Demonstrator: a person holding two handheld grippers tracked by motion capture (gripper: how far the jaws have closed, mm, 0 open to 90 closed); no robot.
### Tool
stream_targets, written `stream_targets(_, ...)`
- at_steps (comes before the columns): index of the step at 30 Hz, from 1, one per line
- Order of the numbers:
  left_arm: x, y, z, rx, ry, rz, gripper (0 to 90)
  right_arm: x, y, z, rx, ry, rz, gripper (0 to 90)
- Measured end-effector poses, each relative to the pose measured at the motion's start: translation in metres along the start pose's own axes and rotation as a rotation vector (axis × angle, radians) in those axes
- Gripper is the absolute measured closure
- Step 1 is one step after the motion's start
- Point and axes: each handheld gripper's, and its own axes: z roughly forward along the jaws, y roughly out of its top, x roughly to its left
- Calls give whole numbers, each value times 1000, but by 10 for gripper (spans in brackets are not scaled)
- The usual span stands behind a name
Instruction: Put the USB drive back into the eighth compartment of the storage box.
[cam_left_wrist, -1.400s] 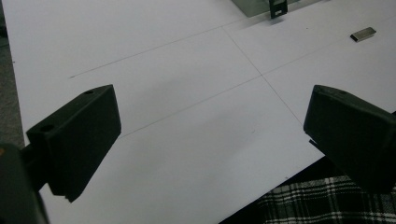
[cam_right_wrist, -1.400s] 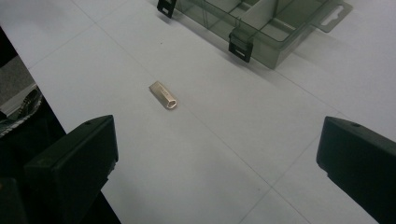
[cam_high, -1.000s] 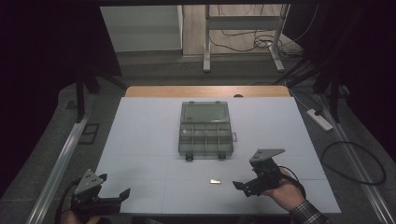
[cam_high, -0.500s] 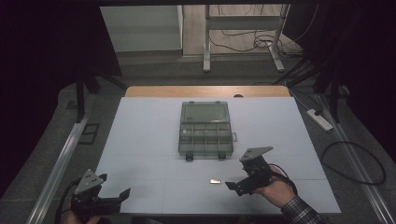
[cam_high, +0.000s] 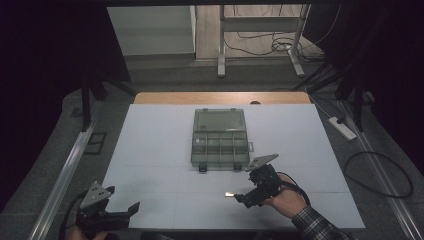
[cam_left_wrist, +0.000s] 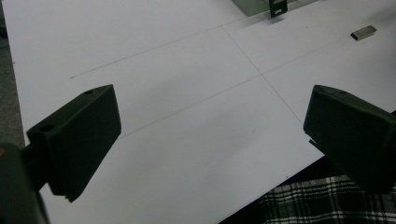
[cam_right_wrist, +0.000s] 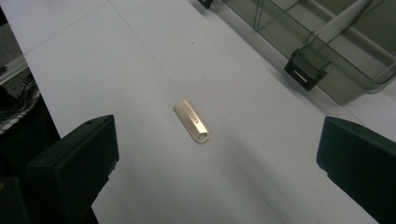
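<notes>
- High view: a white counter (cam_high: 150, 145) carries a clear plastic organizer box (cam_high: 219, 138) at its middle, lid open toward the far edge, compartments facing up.
- High view: a small metal tag (cam_high: 229, 194) lies flat on the counter, nearer the person than the box and apart from it.
- High view: the right claw (cam_high: 243, 198), held in a hand (cam_high: 286, 200) with a plaid sleeve (cam_high: 315, 227), sits just beside the tag, jaw tips pointing at it.
- High view: the left claw (cam_high: 131, 209) is at the near left corner of the counter, well apart from the box and the tag.
- Left gripper view: the left claw (cam_left_wrist: 210, 135) has its jaws spread wide with bare counter (cam_left_wrist: 187, 116) between them; the tag (cam_left_wrist: 363, 32) lies far off at upper right.
- Right gripper view: the right claw (cam_right_wrist: 215, 158) has its jaws spread wide; the tag (cam_right_wrist: 192, 121), bearing lettering too small to read, lies flat between them, touching neither.
- Right gripper view: a black latch (cam_right_wrist: 304, 69) on the box (cam_right_wrist: 327, 46) shows at upper right.
</notes>
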Motion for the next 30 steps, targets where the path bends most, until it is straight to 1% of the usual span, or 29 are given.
stream_targets(11, 0, 0, 0, 1, -1, 3, 43, 8, 10, 11, 43, -7, -7, 0)
stream_targets(19, 0, 0, 0, 0, -2, 3, 43, 10, 15, 20, 74, -17, -39, 0)
stream_targets(25, 0, 0, 0, 0, -1, 3, 43, 10, 17, 28, 116, -28, -49, 0)
stream_targets(30, 0, 0, 0, 1, -1, 3, 43, 11, 18, 35, 143, -34, -68, 0)
